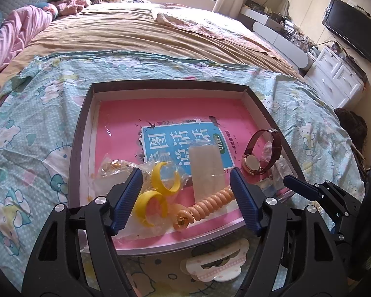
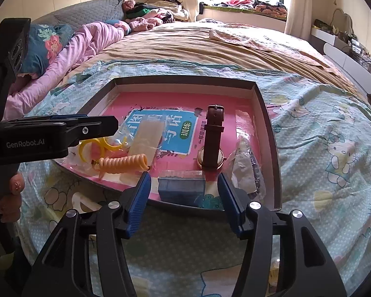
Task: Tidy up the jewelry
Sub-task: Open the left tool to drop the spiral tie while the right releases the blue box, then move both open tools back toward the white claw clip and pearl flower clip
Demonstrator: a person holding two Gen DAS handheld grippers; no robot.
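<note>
A dark shallow box (image 1: pixel 81 128) (image 2: pixel 272 133) lies on the bed with a pink book inside. On the book lie yellow hoop earrings in a clear bag (image 1: pixel 160 185) (image 2: pixel 94 146), an orange coil bracelet (image 1: pixel 210 203) (image 2: pixel 123 162), a clear packet (image 1: pixel 205 165) (image 2: pixel 146 141), a brown-strap watch (image 1: pixel 262 151) (image 2: pixel 212 136), a small blue box (image 2: pixel 181 189) and a bagged dark bracelet (image 2: pixel 249 170). My left gripper (image 1: pixel 185 178) is open above the earrings and coil. My right gripper (image 2: pixel 184 183) is open around the blue box at the box's near edge.
The box rests on a Hello Kitty sheet (image 1: pixel 24 136) over a tan bedspread (image 1: pixel 136 32). A pink hair clip card (image 1: pixel 215 264) lies on the sheet in front of the box. Pink bedding (image 2: pixel 86 42) lies far left; white drawers (image 1: pixel 338 79) stand right.
</note>
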